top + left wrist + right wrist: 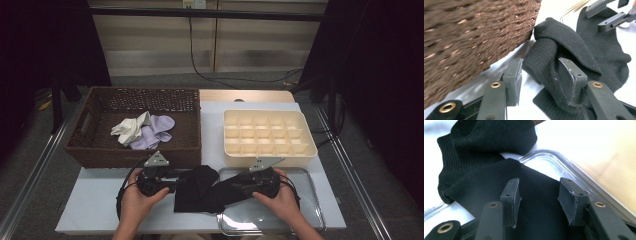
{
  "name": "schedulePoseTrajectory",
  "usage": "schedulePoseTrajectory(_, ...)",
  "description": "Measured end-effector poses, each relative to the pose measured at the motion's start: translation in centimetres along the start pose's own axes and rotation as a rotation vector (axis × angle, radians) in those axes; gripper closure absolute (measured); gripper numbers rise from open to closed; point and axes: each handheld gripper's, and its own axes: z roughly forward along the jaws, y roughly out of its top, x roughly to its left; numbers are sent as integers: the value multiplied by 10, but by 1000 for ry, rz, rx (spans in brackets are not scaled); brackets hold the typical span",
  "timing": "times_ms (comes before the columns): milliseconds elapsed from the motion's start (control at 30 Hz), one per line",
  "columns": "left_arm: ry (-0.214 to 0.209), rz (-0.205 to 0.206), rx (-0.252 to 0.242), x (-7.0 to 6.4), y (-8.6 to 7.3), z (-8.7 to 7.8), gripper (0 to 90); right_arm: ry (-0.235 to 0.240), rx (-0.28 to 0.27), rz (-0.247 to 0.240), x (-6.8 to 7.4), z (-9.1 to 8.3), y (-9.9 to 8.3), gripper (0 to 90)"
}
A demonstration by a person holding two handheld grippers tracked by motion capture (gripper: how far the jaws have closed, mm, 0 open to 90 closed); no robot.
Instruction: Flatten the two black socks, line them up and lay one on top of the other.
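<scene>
The black sock (197,189) lies between the two grippers at the table's 6 o'clock edge, its folded cuff between the left gripper's (539,75) open jaws, while the right gripper (537,198) hangs open over it.

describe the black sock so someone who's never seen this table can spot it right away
Start at the brown wicker basket on the table's left. Just in front of its near right corner, the black sock lies crumpled between the left gripper and right gripper, overlapping the clear tray. It's the only dark garment; the basket's are white and lilac.
</scene>
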Motion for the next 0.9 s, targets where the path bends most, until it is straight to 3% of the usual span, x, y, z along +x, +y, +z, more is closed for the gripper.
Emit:
schedulePoseTrajectory(167, -45, 25, -10, -8, 7, 11, 661, -1, -4, -8, 1, 0, 3, 517)
schedulePoseTrajectory(233, -47, 80, -8, -14, 9, 14, 760, -2, -7, -2, 1, -1, 5, 517)
schedulePoseTrajectory(333, -57, 137, -20, -24, 12, 13, 797, -3, -11, -2, 1, -2, 7, 517)
schedulePoseTrajectory(600, -77, 135, 45, -31, 9, 25, 823, 17, -12, -6, 2, 5, 20, 517)
schedulePoseTrajectory(900, -89, 158, 51, -37, 10, 27, 825, 90, -27, 20, 4, 27, 39, 512)
